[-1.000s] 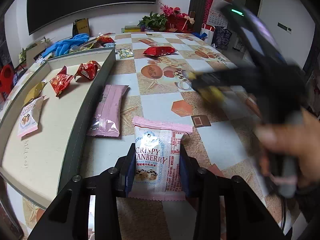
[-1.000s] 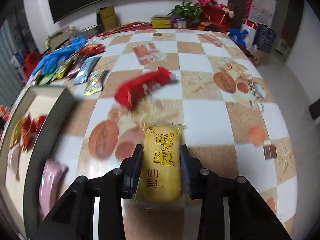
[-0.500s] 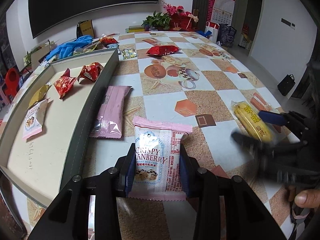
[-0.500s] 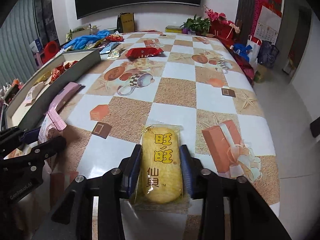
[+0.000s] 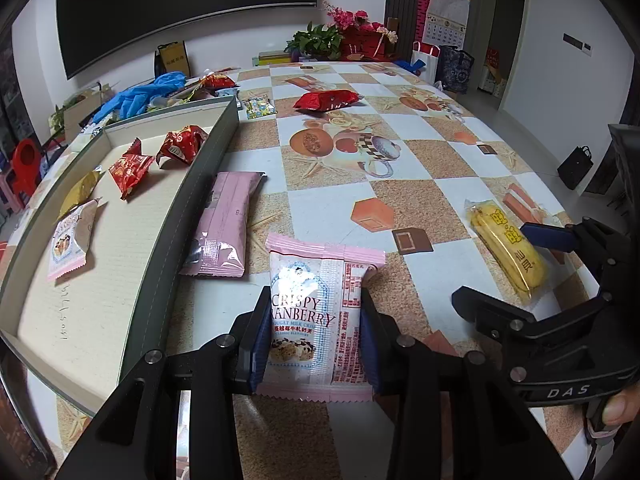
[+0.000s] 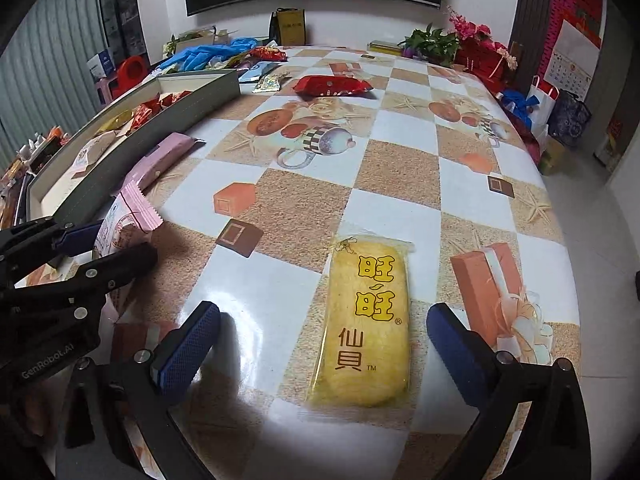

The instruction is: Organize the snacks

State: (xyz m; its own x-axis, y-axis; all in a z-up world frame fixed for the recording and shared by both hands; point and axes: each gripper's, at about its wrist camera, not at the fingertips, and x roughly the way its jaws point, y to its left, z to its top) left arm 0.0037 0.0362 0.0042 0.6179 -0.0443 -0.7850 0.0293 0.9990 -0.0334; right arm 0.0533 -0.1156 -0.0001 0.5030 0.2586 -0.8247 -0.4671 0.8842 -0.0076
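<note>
- Release just made on the right: right hand-held gripper [image 6: 322,344] with jaws just swung wide apart, blue pads well clear on both sides of the yellow rice-cracker packet [image 6: 366,322].
- Half a second back, same packet clamped between those pads; now lying flat and free on the checked worktop [image 6: 404,128], near its right-hand edge, label up.
- Seen from the left wrist view, same yellow packet [image 5: 508,254] resting between the spread right fingers, touching neither.
- Over on the left, no change: left hand-held gripper [image 5: 316,340] closed on the pink cranberry nougat packet [image 5: 316,320], pads pressing both long sides, lower seam down at the worktop.
- Grey-walled tray [image 5: 192,200] well to the left, already holding red-wrapped sweets [image 5: 176,146], a gold one and a small pink pouch; a long pink packet [image 5: 224,224] lying just outside its wall.
- Red packet [image 5: 326,100] and a pile of mixed wrappers farther back on the worktop, not yet sorted.
- Meaning for the task, as a judgement: yellow packet set down on the open worktop rather than in the tray, so probably staged or grouped there, not finished; right side now free for another snack.
- Likely next on the left: carrying the nougat packet over the tray wall, with care not to snag the pink packet beside it.
</note>
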